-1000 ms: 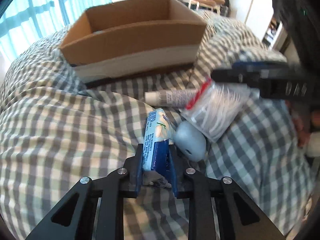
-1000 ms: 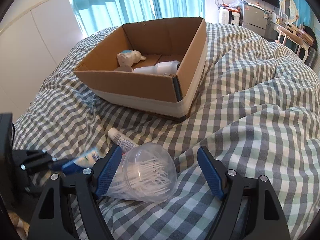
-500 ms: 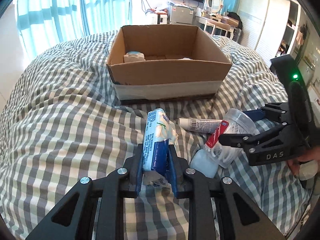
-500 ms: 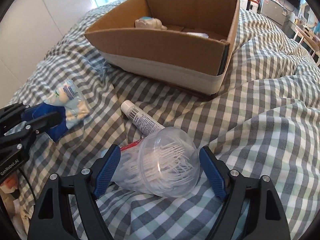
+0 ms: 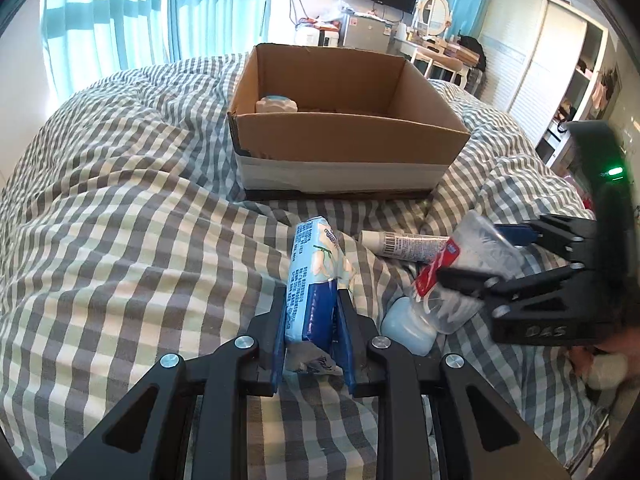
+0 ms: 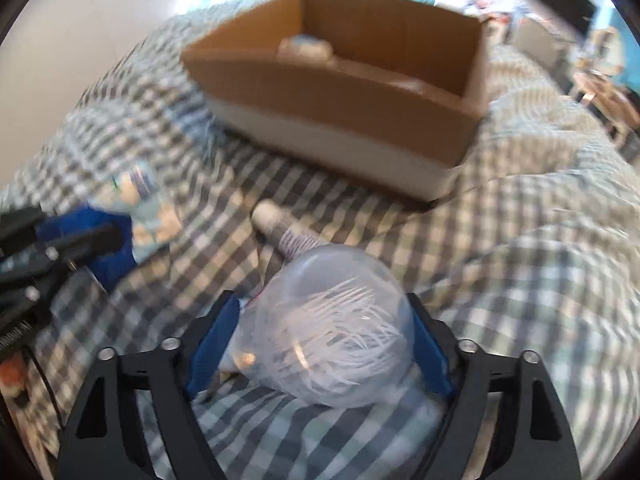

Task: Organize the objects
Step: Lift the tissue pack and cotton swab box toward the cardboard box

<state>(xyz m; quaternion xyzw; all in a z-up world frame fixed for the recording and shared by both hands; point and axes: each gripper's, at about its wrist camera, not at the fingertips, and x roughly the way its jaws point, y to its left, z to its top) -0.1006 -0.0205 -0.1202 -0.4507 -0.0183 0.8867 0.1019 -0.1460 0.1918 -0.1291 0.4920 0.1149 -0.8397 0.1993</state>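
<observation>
My left gripper is shut on a light blue tissue packet and holds it above the checked bedding, in front of the open cardboard box. My right gripper is shut on a clear bag of white cotton swabs; in the left wrist view it sits to the right with the bag between its fingers. A white tube and a pale blue rounded object lie on the bedding between the grippers. The box holds a white and blue item.
The checked duvet covers the whole bed in soft folds. The tube also shows in the right wrist view, just ahead of the bag. Curtained windows, a wardrobe and a dresser stand beyond the bed.
My right gripper has closed on the swab bag and lifted it; its view is now blurred by motion. My left gripper has risen with the tissue packet and moved nearer the box.
</observation>
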